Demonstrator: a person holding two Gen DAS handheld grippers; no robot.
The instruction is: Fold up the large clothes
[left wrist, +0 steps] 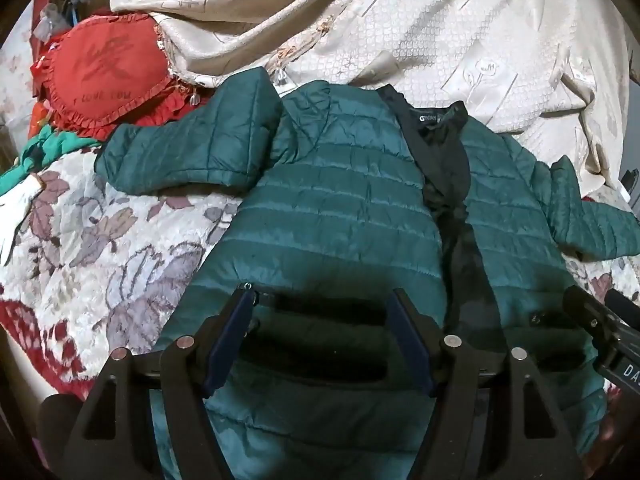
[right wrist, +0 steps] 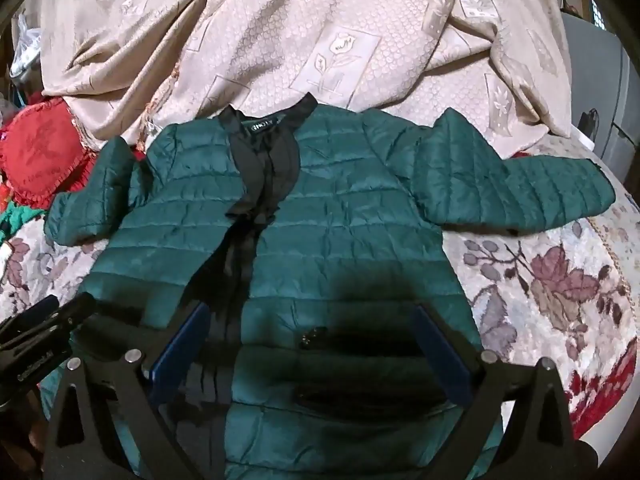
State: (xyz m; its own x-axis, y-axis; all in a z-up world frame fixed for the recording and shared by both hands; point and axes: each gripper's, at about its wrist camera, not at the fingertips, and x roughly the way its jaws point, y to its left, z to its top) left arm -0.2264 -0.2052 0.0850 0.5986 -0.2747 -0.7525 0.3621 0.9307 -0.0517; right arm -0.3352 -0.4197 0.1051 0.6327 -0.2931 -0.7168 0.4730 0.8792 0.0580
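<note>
A green quilted jacket (left wrist: 340, 208) lies front-up and unzipped on a flowered bedspread (left wrist: 120, 264). All positions below are given relative to the jacket.

1. Jacket layout. The two front panels lie slightly apart, exposing a strip of black lining (left wrist: 448, 184) that runs from the collar toward the hem. In the left wrist view one sleeve (left wrist: 192, 152) extends sideways from the shoulder and bends back on itself. In the right wrist view the opposite sleeve (right wrist: 512, 184) lies spread outward onto the bedspread.

2. Left gripper (left wrist: 324, 304). It hovers over the lower part of one front panel, near the hem. The jaws stand wide apart. Nothing is held between the blue pads (left wrist: 232, 340).

3. Right gripper (right wrist: 312, 320). It hovers over the lower part of the other front panel, just beside the black lining strip. The jaws stand wide apart and hold nothing.

4. Surroundings. A crumpled beige cloth (left wrist: 400, 24) lies beyond the collar. A red heart-shaped cushion (left wrist: 108, 76) with a frilled edge lies beyond the bent sleeve, touching the beige cloth.
</note>
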